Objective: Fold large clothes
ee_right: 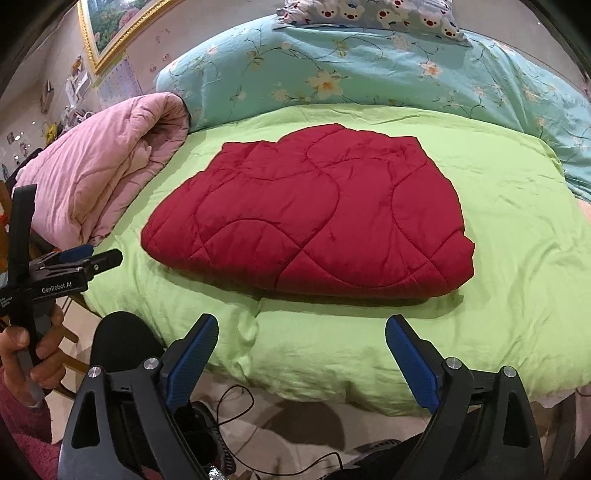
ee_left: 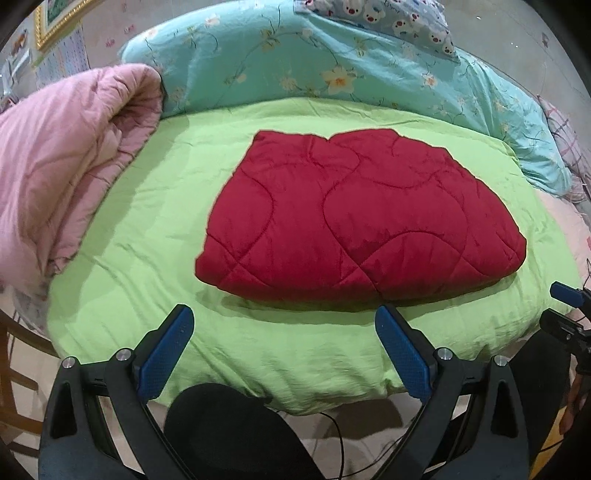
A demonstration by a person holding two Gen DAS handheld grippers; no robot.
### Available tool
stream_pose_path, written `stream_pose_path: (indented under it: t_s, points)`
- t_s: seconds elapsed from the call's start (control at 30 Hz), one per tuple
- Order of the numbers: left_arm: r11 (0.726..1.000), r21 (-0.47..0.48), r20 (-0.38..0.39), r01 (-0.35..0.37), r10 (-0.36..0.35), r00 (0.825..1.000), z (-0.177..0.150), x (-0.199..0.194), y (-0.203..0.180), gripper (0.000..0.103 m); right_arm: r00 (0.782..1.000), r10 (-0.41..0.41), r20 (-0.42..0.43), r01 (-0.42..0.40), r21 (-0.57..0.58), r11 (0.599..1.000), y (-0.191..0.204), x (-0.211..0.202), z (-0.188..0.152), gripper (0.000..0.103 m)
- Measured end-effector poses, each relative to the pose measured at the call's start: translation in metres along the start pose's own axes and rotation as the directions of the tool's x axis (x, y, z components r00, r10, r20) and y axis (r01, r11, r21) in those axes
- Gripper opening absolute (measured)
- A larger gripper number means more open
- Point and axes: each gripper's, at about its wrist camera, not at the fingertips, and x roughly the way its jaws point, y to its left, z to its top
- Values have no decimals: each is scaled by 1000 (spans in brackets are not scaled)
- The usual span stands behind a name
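Observation:
A red quilted garment [ee_left: 354,218] lies folded into a thick, roughly rectangular bundle in the middle of the green sheet [ee_left: 147,229]. It also shows in the right wrist view [ee_right: 314,218]. My left gripper [ee_left: 284,317] is open and empty, held off the bed's near edge, short of the bundle. My right gripper [ee_right: 301,326] is open and empty, also at the near edge. The right gripper shows at the right edge of the left wrist view [ee_left: 565,314]. The left gripper shows at the left of the right wrist view [ee_right: 88,258], held in a hand.
A rolled pink quilt [ee_left: 62,162] lies along the bed's left side. A teal floral duvet [ee_left: 332,62] and a bear-print pillow [ee_left: 399,18] are piled at the back. A cable [ee_right: 236,402] trails on the floor below the bed edge. My dark-clad knee [ee_left: 229,424] is below.

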Motion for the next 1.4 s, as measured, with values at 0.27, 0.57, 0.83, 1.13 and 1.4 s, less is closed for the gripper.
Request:
stream_pose_path:
  t_s: [0.27, 0.57, 0.83, 1.13, 1.4]
  points:
    - [1000, 7, 46, 3, -3, 999, 5, -27, 6, 101, 999, 27, 35, -25, -38, 999, 11, -29, 10, 101]
    - [999, 32, 112, -14, 11, 994, 14, -56, 7, 103, 997, 33, 72, -26, -92, 995, 20, -61, 25, 103]
    - [999, 43, 86, -30, 26, 996, 7, -34, -4, 103, 998, -8, 55, 12, -68, 998, 14, -41, 23, 103]
    - [996, 72, 90, -43, 37, 995, 14, -19, -18, 103, 999, -23, 38, 24, -5, 1000, -4, -13, 28, 103]
    - [998, 56, 85, -12, 8, 996, 25, -10, -20, 103, 999, -12, 35, 12, -10, 1000, -2, 2, 38, 103]
